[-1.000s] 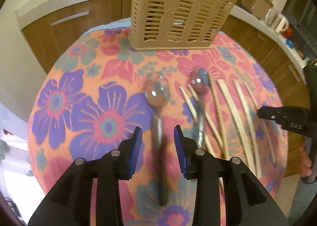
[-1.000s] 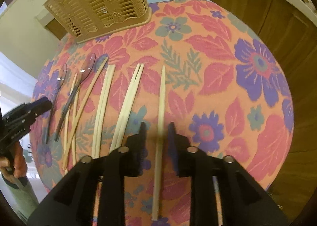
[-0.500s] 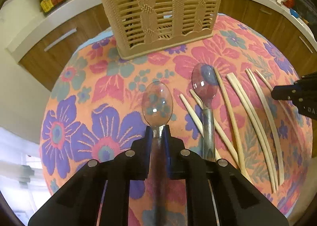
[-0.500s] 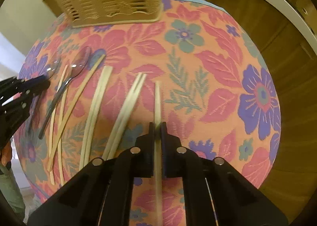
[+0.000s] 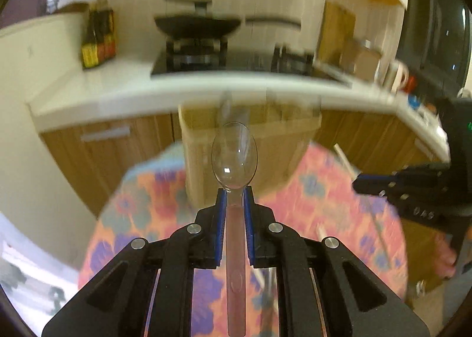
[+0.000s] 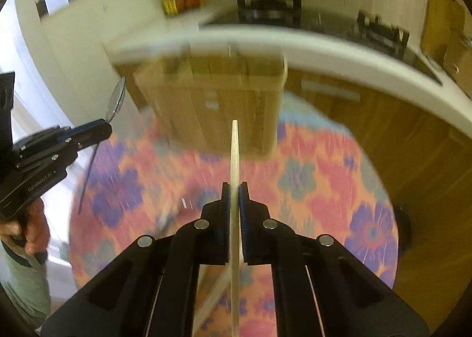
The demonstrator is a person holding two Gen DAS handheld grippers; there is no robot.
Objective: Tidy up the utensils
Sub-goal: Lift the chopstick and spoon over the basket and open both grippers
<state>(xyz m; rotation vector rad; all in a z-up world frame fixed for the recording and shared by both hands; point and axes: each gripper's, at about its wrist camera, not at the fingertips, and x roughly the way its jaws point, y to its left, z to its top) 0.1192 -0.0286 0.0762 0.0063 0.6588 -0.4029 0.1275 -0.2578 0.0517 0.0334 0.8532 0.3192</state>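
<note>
Your left tongs (image 5: 234, 194) were squeezed tight on the clear spoon (image 5: 234, 157), and your right tongs (image 6: 235, 189) pinched one chopstick (image 6: 234, 154), basket (image 6: 212, 101) ahead.

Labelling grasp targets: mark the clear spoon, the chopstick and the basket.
clear spoon (image 5: 234, 157): left wrist view, middle of the bowl.
chopstick (image 6: 234, 157): right wrist view, shaft above the gripper.
basket (image 6: 206, 101): right wrist view, blurred front wall.
</note>
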